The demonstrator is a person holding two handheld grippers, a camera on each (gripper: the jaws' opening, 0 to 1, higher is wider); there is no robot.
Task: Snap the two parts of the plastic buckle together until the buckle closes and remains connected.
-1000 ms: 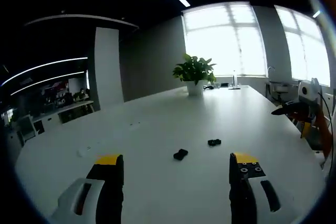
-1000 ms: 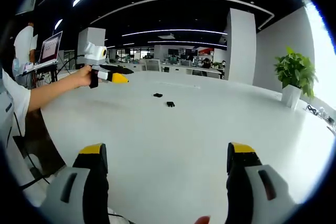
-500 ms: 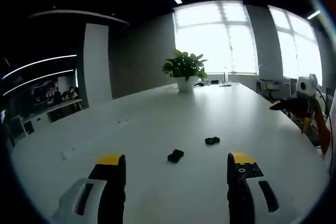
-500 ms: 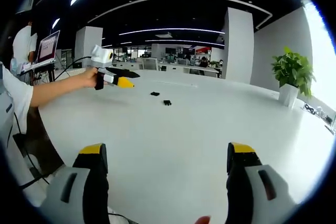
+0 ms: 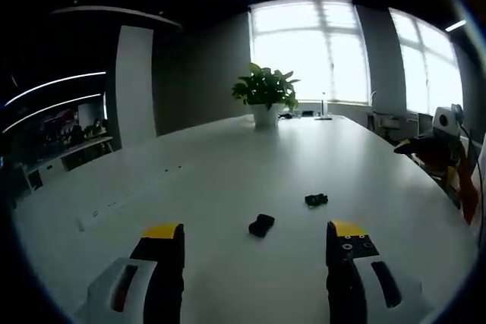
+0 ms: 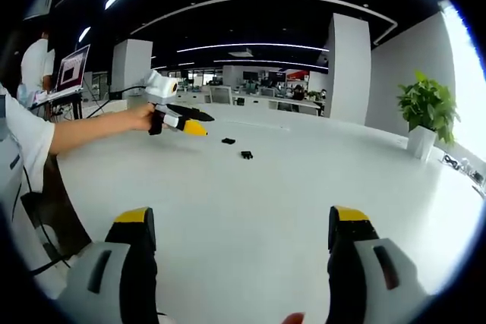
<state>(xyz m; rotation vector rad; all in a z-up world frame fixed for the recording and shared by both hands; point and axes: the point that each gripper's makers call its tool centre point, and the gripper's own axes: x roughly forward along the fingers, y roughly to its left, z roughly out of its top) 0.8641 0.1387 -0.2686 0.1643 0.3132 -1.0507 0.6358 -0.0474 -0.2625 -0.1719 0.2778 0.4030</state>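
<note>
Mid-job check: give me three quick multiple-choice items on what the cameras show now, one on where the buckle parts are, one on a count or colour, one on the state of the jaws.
1. Where do the two buckle parts lie?
A. On the white table, apart
B. Snapped together on the table
C. One in each gripper

2. What colour are the jaw tips of the left gripper?
A. Red
B. Yellow
C. Green

3. How do the jaws of the right gripper stand?
A. Shut on a part
B. Shut, holding nothing
C. Open, holding nothing

Answers: 1 A, bare table shows between the two black pieces. 2 B, yellow caps top both jaws. 3 C, a wide gap of table shows between them.
</note>
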